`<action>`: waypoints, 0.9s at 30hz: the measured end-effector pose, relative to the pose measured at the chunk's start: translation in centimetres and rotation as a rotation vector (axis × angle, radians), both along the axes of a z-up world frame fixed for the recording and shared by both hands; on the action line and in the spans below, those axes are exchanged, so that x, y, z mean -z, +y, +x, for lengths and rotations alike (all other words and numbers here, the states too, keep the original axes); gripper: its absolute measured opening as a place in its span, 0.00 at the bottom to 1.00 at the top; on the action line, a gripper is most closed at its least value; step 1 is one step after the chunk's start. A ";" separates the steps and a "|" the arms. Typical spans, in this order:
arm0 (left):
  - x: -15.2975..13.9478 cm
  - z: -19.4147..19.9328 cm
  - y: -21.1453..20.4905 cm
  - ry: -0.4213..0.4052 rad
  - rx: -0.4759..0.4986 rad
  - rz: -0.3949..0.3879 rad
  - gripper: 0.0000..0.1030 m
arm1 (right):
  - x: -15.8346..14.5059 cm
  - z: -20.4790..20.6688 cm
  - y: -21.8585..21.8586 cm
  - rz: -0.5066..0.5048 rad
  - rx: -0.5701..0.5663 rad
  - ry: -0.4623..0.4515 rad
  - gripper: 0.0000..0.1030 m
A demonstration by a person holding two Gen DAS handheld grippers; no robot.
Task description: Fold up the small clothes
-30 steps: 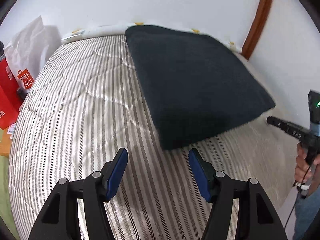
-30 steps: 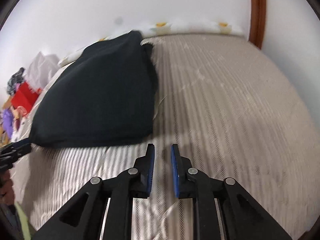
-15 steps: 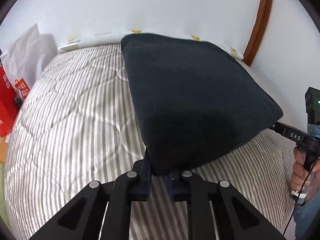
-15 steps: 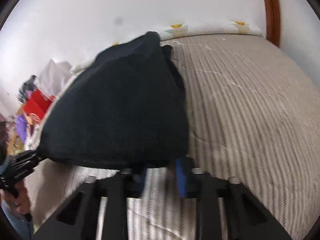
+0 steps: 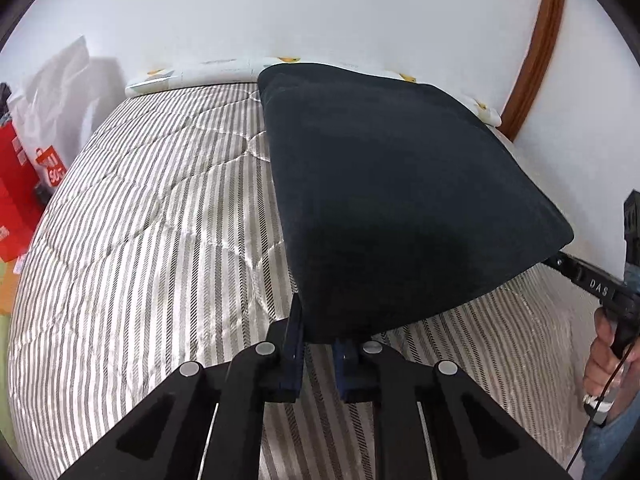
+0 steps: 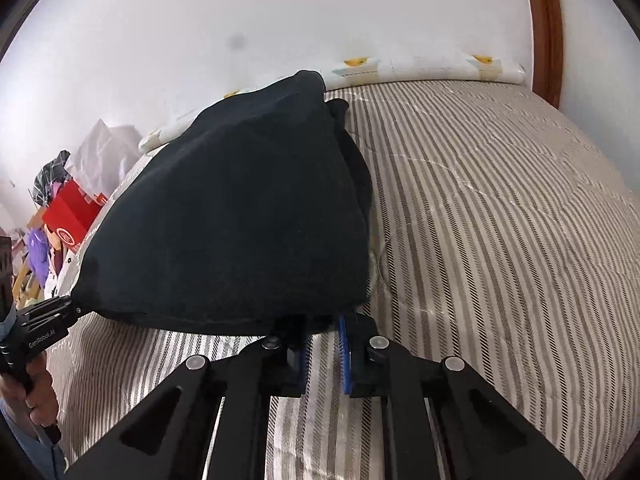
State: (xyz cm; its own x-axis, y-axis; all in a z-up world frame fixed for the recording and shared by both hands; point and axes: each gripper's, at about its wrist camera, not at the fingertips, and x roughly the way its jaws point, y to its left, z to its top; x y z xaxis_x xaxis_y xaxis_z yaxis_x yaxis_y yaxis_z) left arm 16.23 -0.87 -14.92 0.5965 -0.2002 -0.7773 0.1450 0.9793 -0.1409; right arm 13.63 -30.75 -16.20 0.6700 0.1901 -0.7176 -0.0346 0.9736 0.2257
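Note:
A dark navy garment [image 5: 392, 200] is stretched above the striped bed, its far end still resting near the pillow. My left gripper [image 5: 320, 340] is shut on its near-left corner. My right gripper [image 6: 324, 332] is shut on its near-right corner, and the garment [image 6: 240, 216] fills the left half of that view. Each gripper shows in the other's view: the right one [image 5: 560, 262] at the garment's right corner, the left one [image 6: 74, 306] at its left corner. Both near corners are lifted off the bed.
The striped quilted bed cover [image 5: 152, 240] spreads under the garment, also in the right wrist view [image 6: 500, 220]. A white pillow with yellow prints [image 6: 420, 68] lies along the wall. Red boxes and a white bag [image 5: 24, 184] stand left of the bed. A wooden door frame [image 5: 532, 48] is at the right.
My left gripper went from open in front of the garment's corner to shut on it. My right gripper took the other corner. Both corners have been raised off the bed.

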 end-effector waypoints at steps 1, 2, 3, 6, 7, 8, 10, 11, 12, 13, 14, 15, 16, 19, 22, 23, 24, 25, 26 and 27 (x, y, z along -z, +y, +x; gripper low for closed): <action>-0.2 -0.2 0.1 0.003 -0.006 -0.007 0.11 | -0.1 -0.2 0.1 -0.010 0.007 0.001 0.11; -0.4 -0.4 0.1 0.005 -0.010 -0.010 0.11 | -0.4 -0.4 0.2 -0.029 0.016 0.002 0.11; -0.7 -0.6 0.2 0.008 -0.015 -0.017 0.11 | -0.6 -0.6 0.3 -0.043 0.023 0.000 0.11; -1.6 -1.1 0.4 0.014 -0.029 -0.031 0.11 | -1.4 -1.2 0.5 -0.097 0.049 0.002 0.11; -1.9 -1.5 0.5 0.009 -0.033 -0.034 0.11 | -1.6 -1.4 0.4 -0.103 0.057 0.004 0.11; -2.4 -1.9 0.5 0.004 -0.039 -0.034 0.11 | -2.0 -1.7 0.2 -0.103 0.065 0.003 0.11; -3.1 -2.6 0.3 -0.010 -0.040 -0.037 0.12 | -2.8 -2.3 0.0 -0.091 0.073 -0.014 0.11; -3.7 -3.2 0.2 -0.026 -0.045 -0.031 0.12 | -3.2 -2.8 -0.2 -0.087 0.078 -0.022 0.11; -4.1 -3.5 0.2 -0.037 -0.051 -0.023 0.13 | -3.7 -3.1 -0.3 -0.085 0.082 -0.025 0.12; -4.5 -3.8 0.1 -0.047 -0.055 -0.017 0.14 | -4.0 -3.5 -0.3 -0.081 0.085 -0.030 0.12; -5.0 -4.2 0.0 -0.054 -0.060 -0.012 0.14 | -4.4 -3.9 -0.4 -0.075 0.089 -0.037 0.14; -5.4 -4.5 -0.1 -0.059 -0.066 -0.010 0.16 | -4.8 -4.2 -0.4 -0.072 0.093 -0.040 0.16; -5.8 -4.8 -0.1 -0.064 -0.073 -0.008 0.17 | -5.1 -4.4 -0.5 -0.073 0.097 -0.042 0.17; -7.0 -6.0 -0.3 -0.086 -0.091 0.001 0.25 | -6.4 -5.6 0.0 -0.103 0.116 -0.054 0.31; -8.1 -7.5 -0.5 -0.115 -0.096 0.018 0.45 | -7.7 -7.1 0.4 -0.125 0.134 -0.077 0.48; -8.5 -8.1 -0.6 -0.127 -0.096 0.020 0.53 | -8.2 -7.7 0.4 -0.121 0.141 -0.079 0.51; -8.9 -8.7 -0.7 -0.142 -0.097 0.021 0.57 | -8.6 -8.2 0.4 -0.116 0.148 -0.080 0.52; -9.2 -9.3 -0.6 -0.154 -0.099 0.023 0.57 | -9.0 -8.6 0.5 -0.117 0.151 -0.079 0.52; -9.5 -9.8 -0.7 -0.164 -0.102 0.025 0.58 | -9.5 -9.2 0.6 -0.123 0.154 -0.080 0.52; -9.9 -10.5 -0.8 -0.173 -0.105 0.026 0.62 | -9.9 -9.8 0.9 -0.135 0.153 -0.083 0.52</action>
